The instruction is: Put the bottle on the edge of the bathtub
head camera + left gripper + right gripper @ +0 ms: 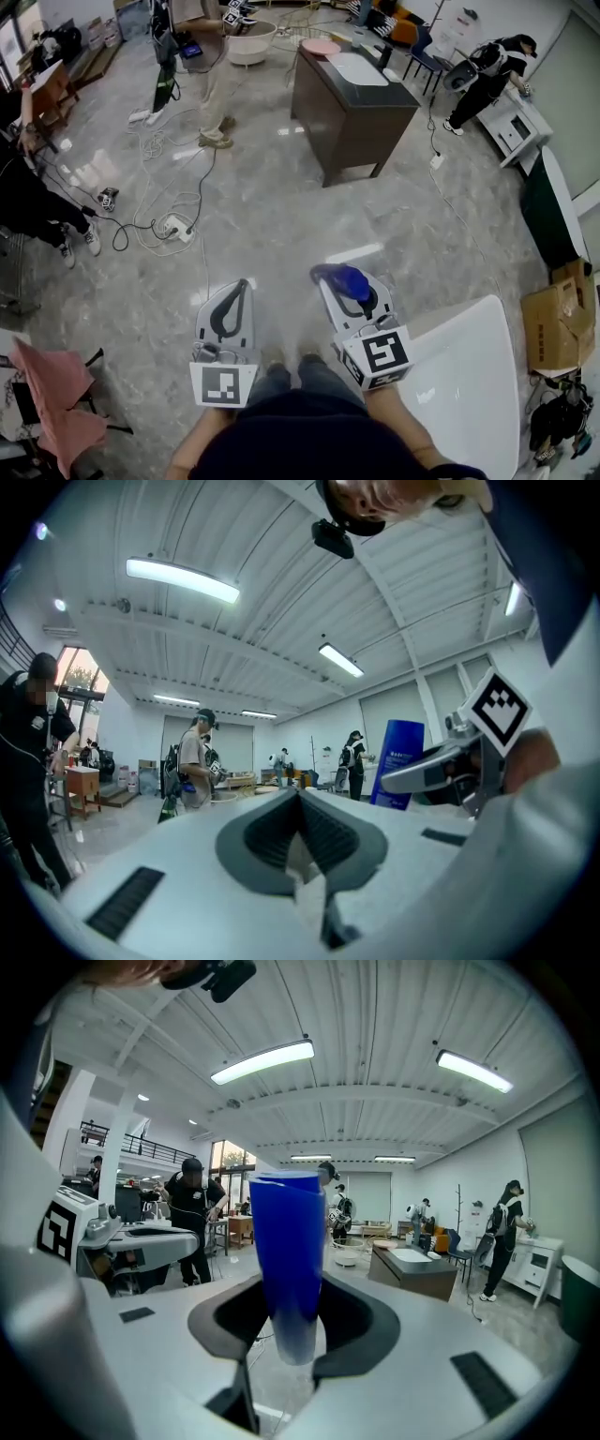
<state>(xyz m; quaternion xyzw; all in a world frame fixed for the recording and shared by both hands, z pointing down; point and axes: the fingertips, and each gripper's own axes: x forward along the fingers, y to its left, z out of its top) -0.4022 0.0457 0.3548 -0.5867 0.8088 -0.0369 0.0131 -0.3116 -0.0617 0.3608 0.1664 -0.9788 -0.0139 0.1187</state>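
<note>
The blue bottle [341,277] lies between the jaws of my right gripper [349,292], which is shut on it. In the right gripper view the bottle [287,1251] stands upright and fills the gap of the right gripper [296,1340]. The left gripper [243,285] hangs beside it to the left, its jaws closed together on nothing. In the left gripper view the left gripper [300,801] shows its pads meeting, with the bottle [398,761] off to the right. The white bathtub [473,375] lies low at the right, just right of the right gripper.
A dark desk [352,103] stands ahead on the grey marble floor. Cables and a power strip [173,227] trail at the left. A cardboard box [558,323] sits right of the tub. A person [214,80] stands far ahead, and another [487,80] bends at the far right.
</note>
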